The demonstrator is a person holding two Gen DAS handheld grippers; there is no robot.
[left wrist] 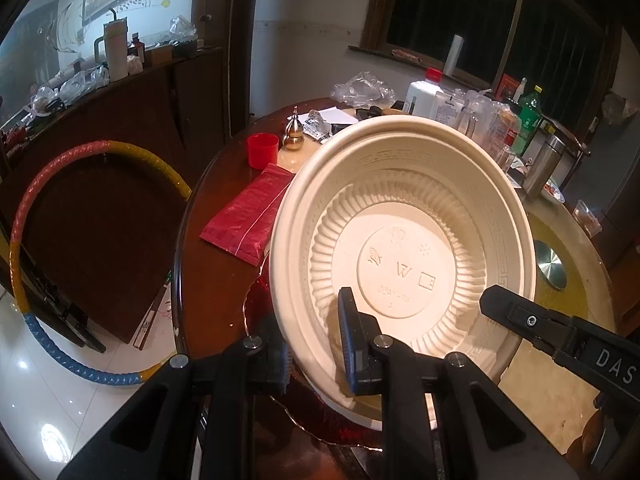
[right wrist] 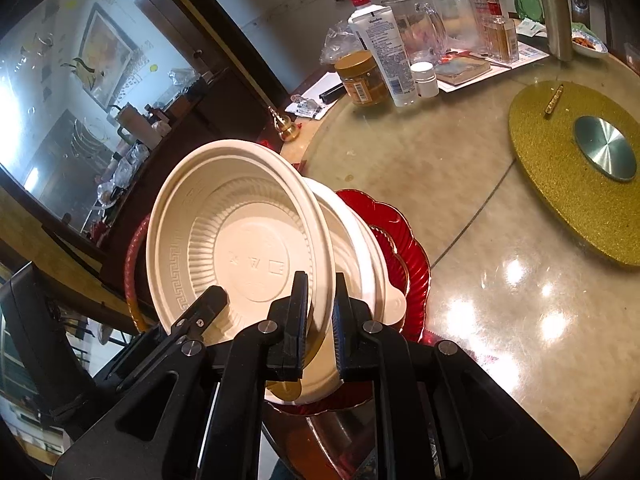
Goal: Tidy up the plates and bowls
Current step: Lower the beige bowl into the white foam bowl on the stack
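Cream bowl point(left wrist: 404, 240), tilted, rim clamped by left gripper point(left wrist: 316, 344) and right gripper point(right wrist: 320, 320). Beneath: white plate point(right wrist: 360, 240), red plate point(right wrist: 404, 240), on table point(right wrist: 480, 280).

dim warm light | glare on table point(right wrist: 520, 280) | fisheye-bent edges, dark corners

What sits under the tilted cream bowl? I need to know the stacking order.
Under the tilted cream bowl lies another cream bowl, and beneath that a red scalloped plate on the table. Whether anything else is sandwiched between them is hidden.
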